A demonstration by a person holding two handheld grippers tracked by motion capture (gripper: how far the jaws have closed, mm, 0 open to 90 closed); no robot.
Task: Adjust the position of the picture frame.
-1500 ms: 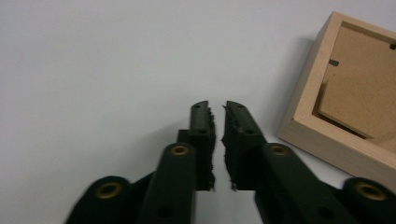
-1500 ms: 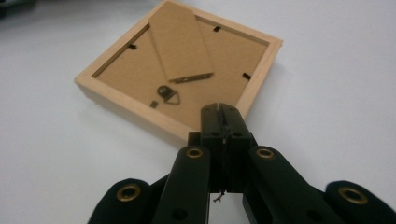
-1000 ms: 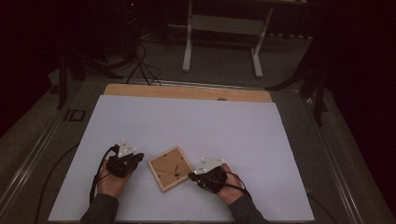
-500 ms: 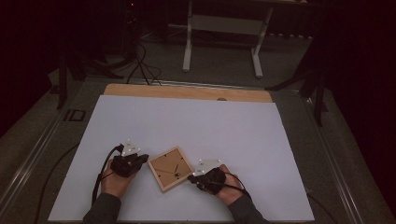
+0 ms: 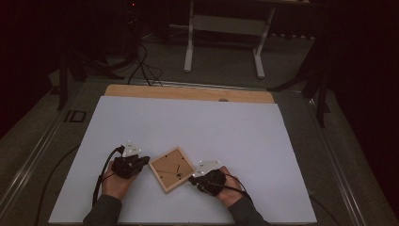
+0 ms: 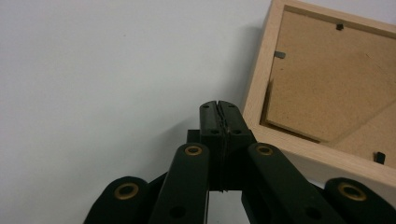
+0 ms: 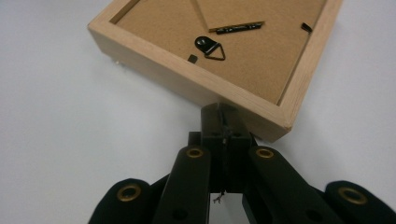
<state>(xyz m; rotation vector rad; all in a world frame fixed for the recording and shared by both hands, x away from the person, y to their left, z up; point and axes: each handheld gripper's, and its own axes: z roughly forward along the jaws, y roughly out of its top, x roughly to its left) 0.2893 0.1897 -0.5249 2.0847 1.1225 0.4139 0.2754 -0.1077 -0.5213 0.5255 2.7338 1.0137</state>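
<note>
A small wooden picture frame [image 5: 171, 168] lies face down on the white table top, its brown backing board up. Its backing [image 6: 322, 88] carries small black clips, and a hanging ring [image 7: 212, 49] sits near one edge. My left gripper [image 5: 143, 161] rests at the frame's left corner with its jaws shut and nothing between them; in the left gripper view its tip [image 6: 218, 106] lies just beside the wooden rim. My right gripper [image 5: 192, 179] is shut too, its tip [image 7: 219, 112] pressed against the frame's near side.
The white sheet [image 5: 197, 127] covers the table, with a wooden strip [image 5: 188, 92] at the far edge. A white trestle stand [image 5: 226, 28] and cables [image 5: 136, 61] sit on the dark floor beyond.
The left gripper has slid right, up to the frame's left corner. The frame and the right gripper have barely moved.
</note>
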